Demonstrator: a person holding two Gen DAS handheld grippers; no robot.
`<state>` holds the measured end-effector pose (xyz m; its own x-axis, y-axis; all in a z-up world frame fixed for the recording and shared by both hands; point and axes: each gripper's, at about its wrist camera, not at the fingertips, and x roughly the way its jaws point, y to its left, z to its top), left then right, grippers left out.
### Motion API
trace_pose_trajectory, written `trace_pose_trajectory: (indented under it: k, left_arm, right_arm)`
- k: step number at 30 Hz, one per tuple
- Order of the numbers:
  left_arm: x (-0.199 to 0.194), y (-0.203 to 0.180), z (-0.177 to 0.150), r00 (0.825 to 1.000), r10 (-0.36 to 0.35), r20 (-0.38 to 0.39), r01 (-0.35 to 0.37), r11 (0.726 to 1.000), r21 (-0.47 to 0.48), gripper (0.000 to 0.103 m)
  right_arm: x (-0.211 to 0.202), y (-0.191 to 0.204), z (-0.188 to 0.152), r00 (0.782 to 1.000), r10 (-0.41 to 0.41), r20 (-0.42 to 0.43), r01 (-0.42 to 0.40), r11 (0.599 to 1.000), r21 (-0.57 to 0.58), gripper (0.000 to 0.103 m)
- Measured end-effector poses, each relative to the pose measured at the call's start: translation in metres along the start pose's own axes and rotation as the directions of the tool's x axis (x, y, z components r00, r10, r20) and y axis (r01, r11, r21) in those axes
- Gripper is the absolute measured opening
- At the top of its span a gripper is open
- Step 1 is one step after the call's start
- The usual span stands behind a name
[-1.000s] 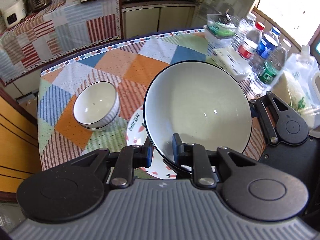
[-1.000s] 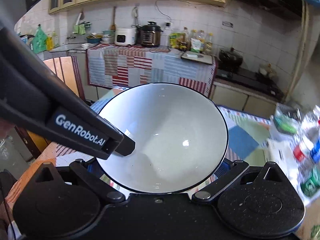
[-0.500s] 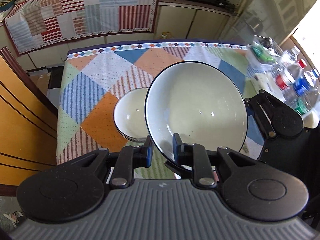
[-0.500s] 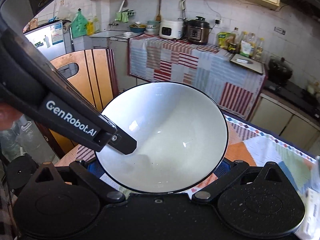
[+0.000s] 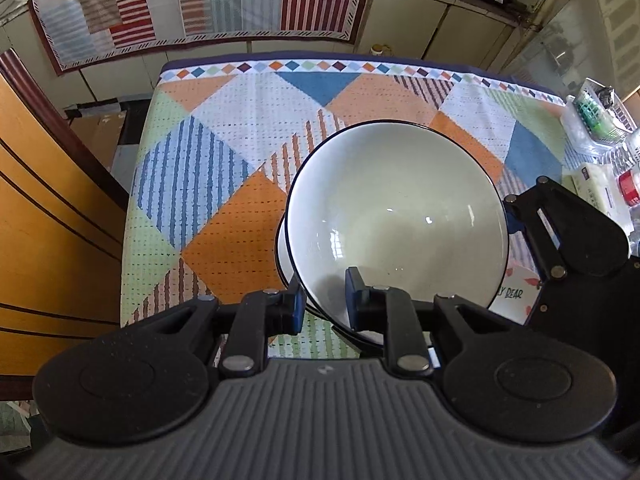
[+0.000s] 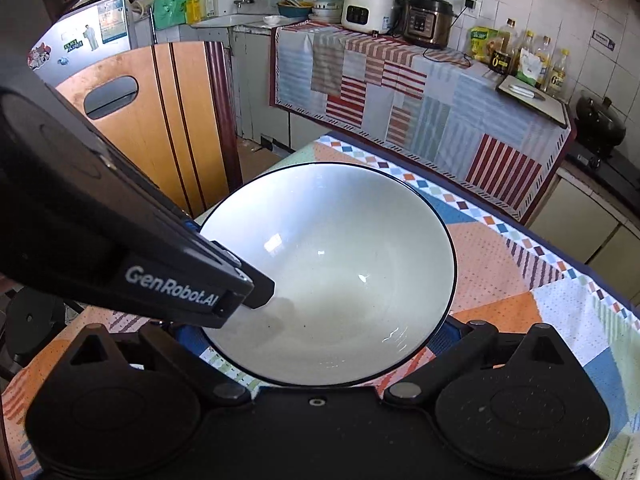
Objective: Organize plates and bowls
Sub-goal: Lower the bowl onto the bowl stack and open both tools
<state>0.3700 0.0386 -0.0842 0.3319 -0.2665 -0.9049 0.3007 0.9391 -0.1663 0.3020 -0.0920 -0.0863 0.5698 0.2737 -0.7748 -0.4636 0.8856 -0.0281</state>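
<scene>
A large white bowl with a black rim (image 5: 396, 216) is held above the patchwork tablecloth. My left gripper (image 5: 322, 304) is shut on its near rim, one finger inside, one outside. The bowl (image 6: 332, 272) also fills the right wrist view, where my right gripper's fingertips are hidden beneath it, so I cannot tell whether they grip it. The small white bowl (image 5: 280, 252) shows only as a sliver under the large bowl's left edge. A white carrot-print plate (image 5: 516, 292) peeks out at the right.
Bottles and a white box (image 5: 596, 192) crowd the table's right edge, with a basket (image 5: 596, 108) behind. A wooden folded tabletop (image 6: 160, 120) stands left of the table. Counter with cookers (image 6: 428, 16) lies beyond.
The large bowl has moved left with both grippers and now covers almost all of the small bowl; the plate now lies to its right.
</scene>
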Motion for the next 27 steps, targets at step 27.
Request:
trace_pose_trajectory:
  k: [27]
  left_arm:
    - [0.024, 0.016, -0.005, 1.0, 0.016, -0.009, -0.016, 0.999, -0.03, 0.021]
  right_arm:
    - [0.001, 0.006, -0.011, 0.996, -0.09, -0.008, 0.09, 0.996, -0.029, 0.103]
